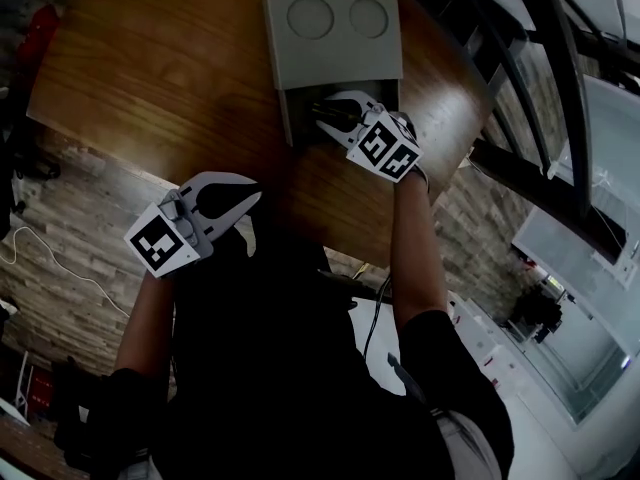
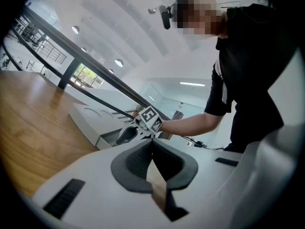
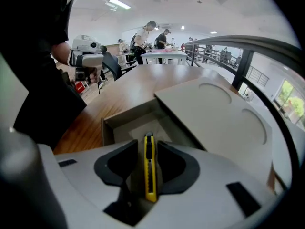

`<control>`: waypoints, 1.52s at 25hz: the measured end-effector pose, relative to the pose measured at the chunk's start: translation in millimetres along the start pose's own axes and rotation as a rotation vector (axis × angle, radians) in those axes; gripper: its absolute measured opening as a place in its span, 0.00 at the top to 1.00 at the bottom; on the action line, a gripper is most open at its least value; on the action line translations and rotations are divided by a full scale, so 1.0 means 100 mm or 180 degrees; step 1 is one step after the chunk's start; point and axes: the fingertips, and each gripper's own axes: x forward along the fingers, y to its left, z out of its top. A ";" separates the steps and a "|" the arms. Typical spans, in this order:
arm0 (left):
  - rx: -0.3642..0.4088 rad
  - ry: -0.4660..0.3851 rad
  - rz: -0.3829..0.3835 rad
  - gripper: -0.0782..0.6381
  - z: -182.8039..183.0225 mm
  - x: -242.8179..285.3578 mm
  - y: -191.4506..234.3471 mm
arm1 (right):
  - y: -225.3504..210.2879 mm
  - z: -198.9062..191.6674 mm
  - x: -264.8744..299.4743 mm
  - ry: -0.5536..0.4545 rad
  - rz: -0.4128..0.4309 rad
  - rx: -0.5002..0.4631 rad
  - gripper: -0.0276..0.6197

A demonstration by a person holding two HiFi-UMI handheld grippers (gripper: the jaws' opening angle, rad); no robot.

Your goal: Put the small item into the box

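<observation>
- Two grippers to log, both hand-held over wooden table [image 1: 150, 78].
- Clenched on yellow utility knife [image 3: 150, 175] at right gripper [image 3: 149, 145]; knife gripped flat between the pads, lengthwise along the jaws, tip poking out front.
- Held at the open compartment of grey box [image 1: 292, 118], about 1 o'clock in head view; knife tip over the compartment, contact with its floor impossible to tell.
- Squeezed together with nothing inside at left gripper [image 2: 152, 147]; tips touching, only table wood visible through the gap below them.
- Placed at 7 o'clock of the box in head view, well apart from it, at the table's near edge.
- Noted on lid [image 3: 224, 113]: two round recesses; lid covering the box part at 12 o'clock of the compartment.
- Bare forearm [image 1: 415, 248] trailing toward 5 o'clock behind right gripper.
- Spotted far back at 12 o'clock in right gripper view: several people [image 3: 143, 35] standing, too small for detail.
</observation>
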 end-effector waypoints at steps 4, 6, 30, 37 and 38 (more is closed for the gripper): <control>0.0165 0.0051 0.0005 0.87 0.20 -0.24 0.05 | 0.00 0.15 -0.19 -0.0161 -0.0125 0.0200 0.76; 0.0287 0.0081 0.0013 0.87 0.36 -0.31 0.15 | -0.08 0.36 -0.38 -0.0368 -0.0282 0.0267 0.80; 0.1549 -0.0551 -0.0538 0.87 2.42 -1.10 -1.08 | 1.99 2.75 -3.72 -0.3265 -0.1145 -0.0088 0.94; 0.1592 -0.0153 -0.0716 0.87 1.72 -1.26 -1.90 | 3.10 2.48 -3.51 -0.3885 -0.1023 0.0142 0.94; 0.1557 -0.0112 -0.0698 0.87 1.59 -1.29 -2.00 | 3.21 2.42 -3.43 -0.3887 -0.1057 0.0228 0.94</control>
